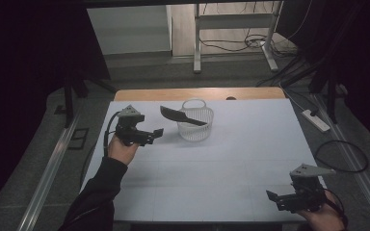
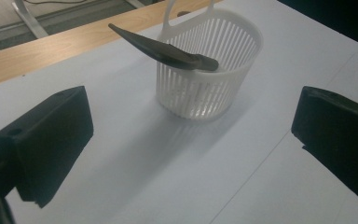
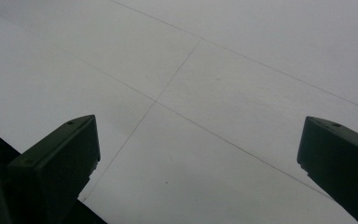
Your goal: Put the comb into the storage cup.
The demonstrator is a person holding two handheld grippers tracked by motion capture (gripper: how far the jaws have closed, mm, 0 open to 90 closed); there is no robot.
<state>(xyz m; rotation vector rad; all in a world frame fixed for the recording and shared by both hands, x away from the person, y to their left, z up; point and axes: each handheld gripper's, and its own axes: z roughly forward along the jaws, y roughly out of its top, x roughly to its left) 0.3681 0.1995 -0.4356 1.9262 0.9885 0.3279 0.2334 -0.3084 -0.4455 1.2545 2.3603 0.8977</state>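
In the high view, the white basket [image 1: 195,120] stands on the white table [image 1: 231,159] near its far edge, just beyond and to the right of the left gripper [image 1: 155,134], apart from it. A dark spatula [image 1: 180,115] lies tilted across the basket's rim, its broad end jutting out to the left over the table. The basket is round, slotted, with a loop handle at its far side. The left gripper's jaws look parted and hold nothing. The right gripper [image 1: 275,198] sits at the near right corner, well apart from the basket; how far its jaws stand open is hard to tell here.

In the left gripper view, the basket [image 2: 209,70] sits ahead, between the lines of the two jaws but beyond their tips, untouched. The spatula [image 2: 163,49] rests on the rim, one end inside, the other pointing up and left. The jaws are spread wide, with bare table between them.

In the right gripper view, the jaws stand wide apart over the bare table [image 3: 191,93], gripping nothing.
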